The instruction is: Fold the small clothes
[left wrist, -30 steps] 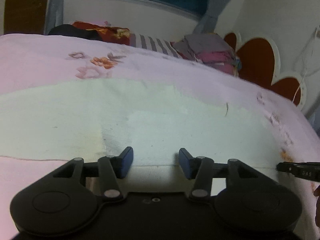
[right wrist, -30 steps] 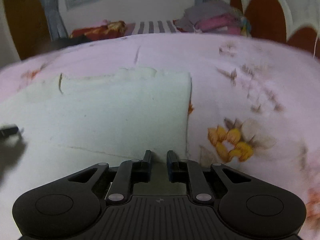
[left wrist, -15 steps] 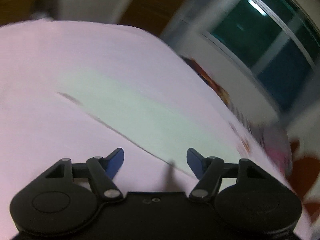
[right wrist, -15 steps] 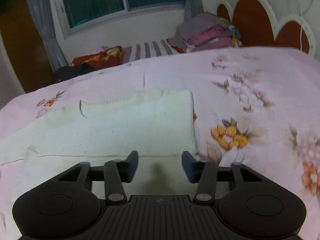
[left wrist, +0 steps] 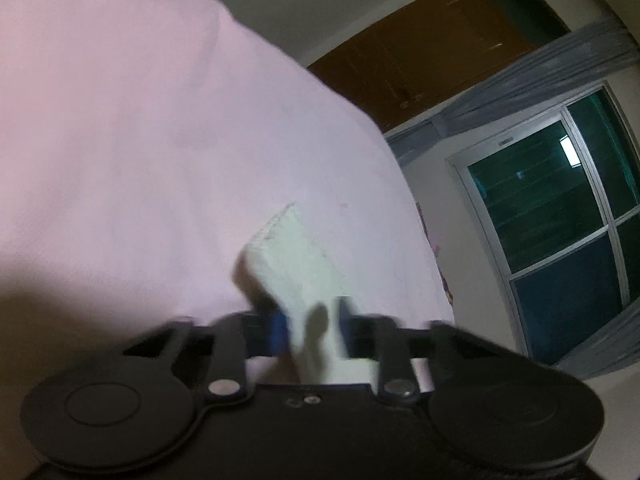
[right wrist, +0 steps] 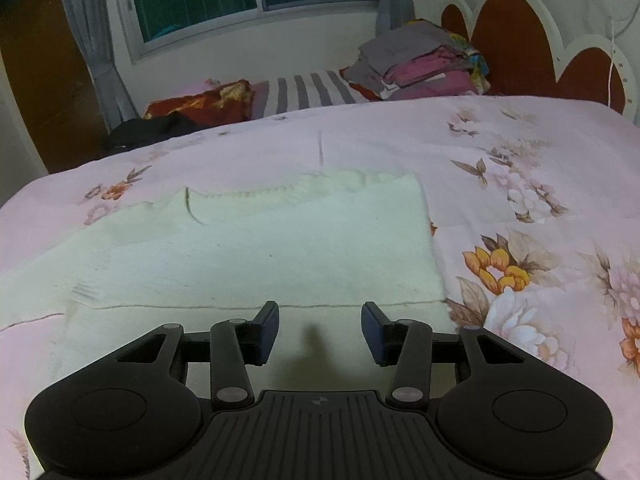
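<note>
The cream-white knitted garment (right wrist: 256, 256) is lying flat on the pink floral bedspread (right wrist: 540, 184), its long axis running across the right wrist view from the lower left to a straight edge on the right. One narrow end of it, a ribbed cream strip (left wrist: 294, 256), is showing in the left wrist view, reaching forward from between the fingers of the left tool (left wrist: 310, 330) over plain pink bedding.

The left tool is clamping that strip: its jaws are standing closed on the cloth, though blur is hiding the exact pad contact. The right tool (right wrist: 320, 332) is hovering over the near hem with its jaws standing apart, nothing between them, the cloth lying directly ahead and below.

The coming fold likely turns on this: the left tool is gripping the far end of the long axis, so carrying that end across toward the right edge would halve the garment, while the right tool is nearest the hem for pinning it.

Beyond the bed, a stack of folded clothes (right wrist: 420, 64) is sitting by the headboard (right wrist: 520, 40).
</note>
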Demonstrator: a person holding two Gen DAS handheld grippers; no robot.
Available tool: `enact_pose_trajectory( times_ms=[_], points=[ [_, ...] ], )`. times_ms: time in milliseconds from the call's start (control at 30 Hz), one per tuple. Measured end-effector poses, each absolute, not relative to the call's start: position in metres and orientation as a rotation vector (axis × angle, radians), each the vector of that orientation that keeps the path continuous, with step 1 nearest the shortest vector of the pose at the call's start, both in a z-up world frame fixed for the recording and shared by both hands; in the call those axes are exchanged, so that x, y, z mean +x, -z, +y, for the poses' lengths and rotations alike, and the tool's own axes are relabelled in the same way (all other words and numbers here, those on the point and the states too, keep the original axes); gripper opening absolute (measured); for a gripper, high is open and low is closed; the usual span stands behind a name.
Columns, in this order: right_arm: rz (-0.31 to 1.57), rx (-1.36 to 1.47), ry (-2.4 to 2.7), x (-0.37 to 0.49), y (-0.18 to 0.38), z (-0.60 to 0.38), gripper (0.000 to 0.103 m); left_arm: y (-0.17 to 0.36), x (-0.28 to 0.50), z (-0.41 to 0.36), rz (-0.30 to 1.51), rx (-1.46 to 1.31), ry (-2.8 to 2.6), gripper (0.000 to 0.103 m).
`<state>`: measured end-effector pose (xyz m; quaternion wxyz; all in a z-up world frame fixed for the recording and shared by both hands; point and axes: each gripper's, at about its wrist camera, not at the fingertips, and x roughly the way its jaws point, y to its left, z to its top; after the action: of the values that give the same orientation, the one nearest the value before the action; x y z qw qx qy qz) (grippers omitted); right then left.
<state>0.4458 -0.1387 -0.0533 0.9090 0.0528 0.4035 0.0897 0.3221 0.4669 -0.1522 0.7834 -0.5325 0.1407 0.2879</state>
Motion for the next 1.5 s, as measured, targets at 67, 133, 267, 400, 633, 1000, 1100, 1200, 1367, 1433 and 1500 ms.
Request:
enact_pose_trajectory(
  times_ms=[67, 133, 267, 400, 633, 1000, 1100, 1200, 1367, 1433, 1500],
  points=[
    [0.832, 0.105, -0.184, 0.446, 0.052, -0.139, 0.046, 0.151, 0.327, 0.475, 0.317, -1.125, -0.63, 0.003],
    [0.829, 0.109, -0.178, 0.447, 0.051, -0.142, 0.047, 0.136, 0.333, 0.474, 0.276, -1.041, -0.623, 0.003],
    [0.836, 0.121, -0.16, 0.447, 0.053, -0.15, 0.046, 0.144, 0.353, 0.476, 0.368, -1.05, -0.66, 0.003],
    [0.837, 0.144, -0.144, 0.444, 0.055, -0.16, 0.046, 0.125, 0.368, 0.46, 0.334, -0.982, -0.614, 0.003],
    [0.829, 0.184, -0.126, 0.443, 0.056, -0.181, 0.046, 0.078, 0.456, 0.386, 0.397, -0.719, -0.359, 0.003],
    [0.817, 0.262, -0.111, 0.433, 0.056, -0.217, 0.046, 0.056, 0.568, 0.175, 0.545, -0.423, 0.069, 0.003],
    [0.815, 0.282, -0.1, 0.43, 0.055, -0.231, 0.046, 0.071, 0.566, 0.111, 0.62, -0.333, 0.138, 0.003],
    [0.814, 0.302, -0.087, 0.428, 0.054, -0.245, 0.046, 0.09, 0.567, 0.062, 0.678, -0.296, 0.188, 0.003],
    [0.809, 0.355, -0.087, 0.424, 0.05, -0.266, 0.047, 0.124, 0.547, 0.021, 0.824, -0.251, 0.274, 0.017],
    [0.815, 0.385, -0.093, 0.424, 0.05, -0.272, 0.047, 0.14, 0.544, 0.013, 0.872, -0.25, 0.291, 0.031],
    [0.824, 0.416, -0.103, 0.425, 0.049, -0.277, 0.047, 0.133, 0.531, 0.012, 0.832, -0.259, 0.304, 0.065]
  ],
)
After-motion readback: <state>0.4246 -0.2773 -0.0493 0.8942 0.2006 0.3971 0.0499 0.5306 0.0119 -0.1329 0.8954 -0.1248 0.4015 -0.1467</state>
